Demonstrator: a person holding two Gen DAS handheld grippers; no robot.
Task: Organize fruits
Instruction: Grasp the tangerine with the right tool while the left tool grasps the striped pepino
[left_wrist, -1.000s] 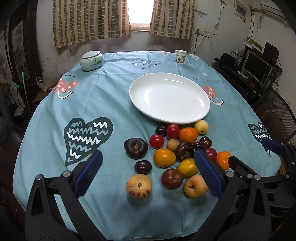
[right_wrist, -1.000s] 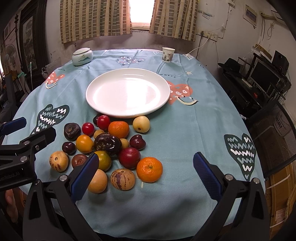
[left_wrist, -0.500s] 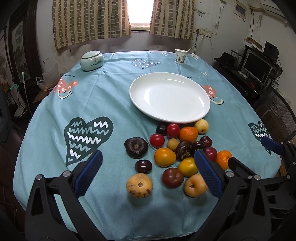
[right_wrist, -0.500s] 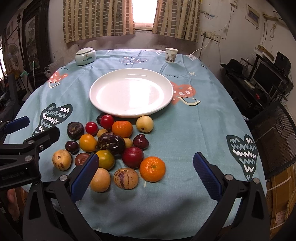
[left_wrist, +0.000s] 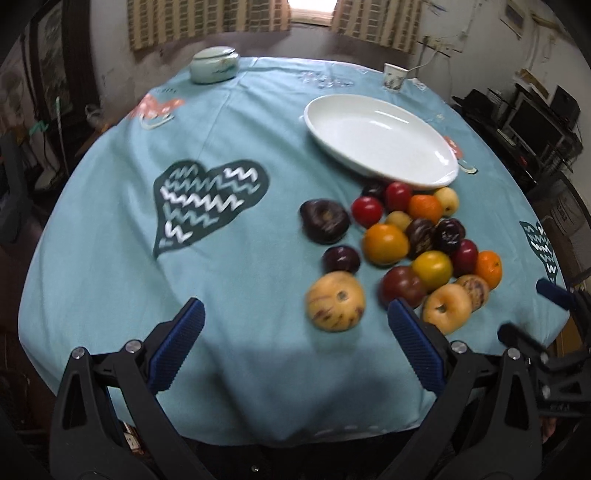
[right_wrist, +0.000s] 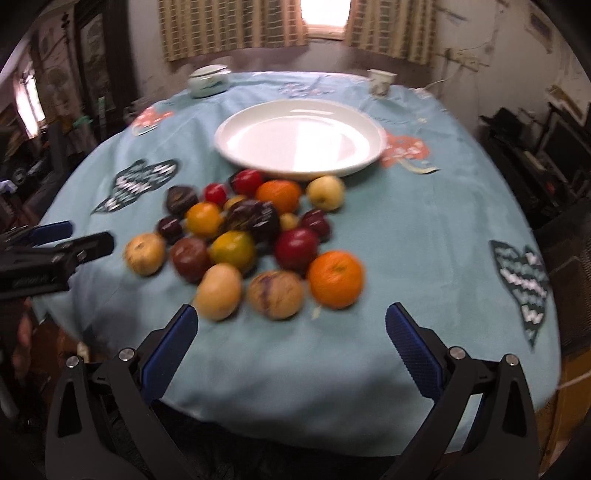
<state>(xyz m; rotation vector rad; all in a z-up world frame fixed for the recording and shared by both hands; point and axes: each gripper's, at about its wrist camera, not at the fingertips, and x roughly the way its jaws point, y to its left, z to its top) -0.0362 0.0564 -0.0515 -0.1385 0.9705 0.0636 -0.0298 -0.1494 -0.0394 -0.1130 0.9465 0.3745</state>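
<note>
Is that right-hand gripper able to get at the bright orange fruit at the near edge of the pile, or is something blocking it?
Probably yes. The right gripper is open and holds nothing, and the orange fruit sits on the outer near side of the pile with only bare tablecloth in front. A striped tan fruit crowds its left side.

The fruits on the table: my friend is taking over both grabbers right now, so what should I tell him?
Left gripper: open, empty, hanging over the near table edge.
Right gripper: open, empty, just short of the pile.
Fruits: all loose on the blue tablecloth, heaped in front of the white plate. Nearest the right gripper are an orange and a striped melon; nearest the left is a yellow striped melon.
Done: nothing yet, the plate holds no fruit.
Left: pick up the fruits one by one and sort them, probably onto the plate.
</note>
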